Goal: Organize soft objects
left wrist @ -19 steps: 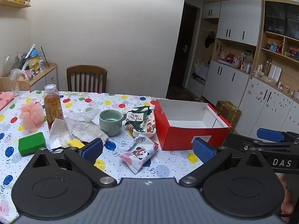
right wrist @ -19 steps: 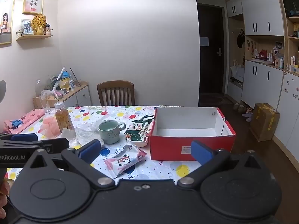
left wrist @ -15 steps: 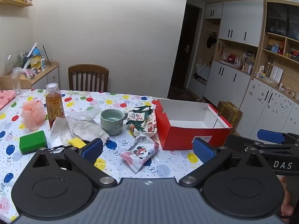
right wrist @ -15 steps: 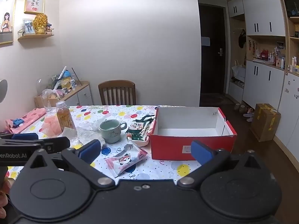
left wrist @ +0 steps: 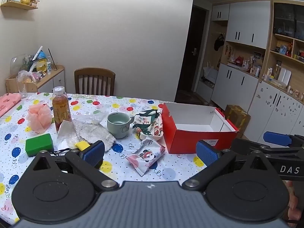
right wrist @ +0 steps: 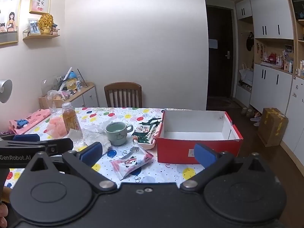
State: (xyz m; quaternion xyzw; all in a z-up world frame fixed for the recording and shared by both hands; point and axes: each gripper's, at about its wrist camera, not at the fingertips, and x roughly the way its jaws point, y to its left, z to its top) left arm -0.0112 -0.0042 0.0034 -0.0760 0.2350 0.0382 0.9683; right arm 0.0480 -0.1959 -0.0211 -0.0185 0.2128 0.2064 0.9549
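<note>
An empty red box with a white inside stands on the right of the table. Soft things lie left of it: a pink panda packet, a Christmas cloth, a grey-white rag, a pink bath pouf, a green sponge and a small yellow sponge. My left gripper is open and empty above the near table edge. My right gripper is open and empty beside it.
A green mug and a tea bottle stand among the soft things on the balloon-print tablecloth. A wooden chair stands behind the table. A cardboard box sits on the floor by the white cabinets.
Both wrist views have shifted a little to the left and back; the table things sit slightly further right in view. Both grippers remain open and empty.
</note>
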